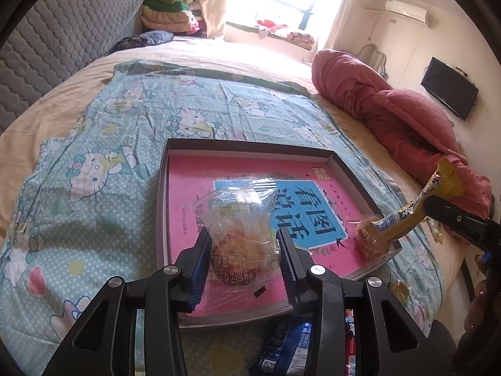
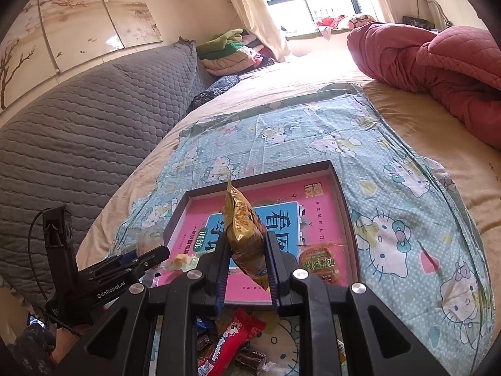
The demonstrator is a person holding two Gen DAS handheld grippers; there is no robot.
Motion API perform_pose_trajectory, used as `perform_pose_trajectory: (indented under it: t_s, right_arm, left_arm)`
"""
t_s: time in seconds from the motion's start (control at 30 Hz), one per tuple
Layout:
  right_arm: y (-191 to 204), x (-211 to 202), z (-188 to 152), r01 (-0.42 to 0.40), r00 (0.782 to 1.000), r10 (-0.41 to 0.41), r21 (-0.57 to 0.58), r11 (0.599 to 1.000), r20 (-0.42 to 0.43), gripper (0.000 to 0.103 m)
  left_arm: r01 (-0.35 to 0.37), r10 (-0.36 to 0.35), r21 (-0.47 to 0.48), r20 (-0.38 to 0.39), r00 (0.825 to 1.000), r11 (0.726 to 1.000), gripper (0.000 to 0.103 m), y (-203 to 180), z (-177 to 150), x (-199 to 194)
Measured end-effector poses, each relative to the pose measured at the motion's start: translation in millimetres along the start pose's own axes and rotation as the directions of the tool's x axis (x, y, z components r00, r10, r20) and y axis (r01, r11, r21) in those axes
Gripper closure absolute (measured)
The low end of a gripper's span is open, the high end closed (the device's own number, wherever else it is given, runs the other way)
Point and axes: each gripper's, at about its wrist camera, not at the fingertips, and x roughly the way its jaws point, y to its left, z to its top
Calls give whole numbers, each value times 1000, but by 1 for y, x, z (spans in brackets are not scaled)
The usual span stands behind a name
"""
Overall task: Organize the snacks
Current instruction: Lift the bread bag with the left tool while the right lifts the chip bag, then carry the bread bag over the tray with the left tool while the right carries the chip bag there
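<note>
Left gripper: the black two-finger left gripper [image 1: 244,250] with blue ribbed pads was clamped on a clear plastic-wrapped round pastry [image 1: 239,228], held above the near part of the tray.
Right gripper: the black right gripper [image 2: 247,266] was clamped on a gold foil snack packet [image 2: 242,235], which stood up on end between the fingers; from the left wrist view the same packet [image 1: 404,213] stuck out sideways over the tray's right corner.
Tray: a shallow dark-walled cardboard box lid [image 1: 250,145] with a pink printed floor and a blue panel of Chinese characters lay flat on the bedspread, just ahead of both grippers.
Already in tray: an orange-labelled wrapped round cake [image 2: 319,264] lay in the tray's near right corner; a small pale yellow wrapped sweet [image 2: 181,260] showed at the near left edge, though whether it sat inside the wall could not be told.
Loose snacks: a red wrapped bar with white lettering [image 2: 228,344] and small dark wrapped candies [image 2: 250,358] lay on the cloth below the right gripper, outside the tray; a blue packet [image 1: 281,351] lay below the left gripper.
Surface: a light blue cartoon-cat bedspread [image 1: 94,163] covered the bed.
Background: a rolled red quilt [image 2: 438,62] lay well apart, toward the window.
</note>
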Motion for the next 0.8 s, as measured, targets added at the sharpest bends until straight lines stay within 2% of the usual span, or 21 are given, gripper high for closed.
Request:
perform_pose_trajectory:
  t_s: [0.33, 0.8]
  right_arm:
    - [-1, 8, 0, 6, 1000, -6, 8, 1000, -17, 81]
    - [-14, 22, -1, -15, 999, 18, 73, 997, -33, 81]
  left_arm:
    - [2, -1, 32, -34, 999, 999, 60, -4, -6, 11]
    - [-7, 9, 22, -84, 996, 1000, 60, 4, -9, 36]
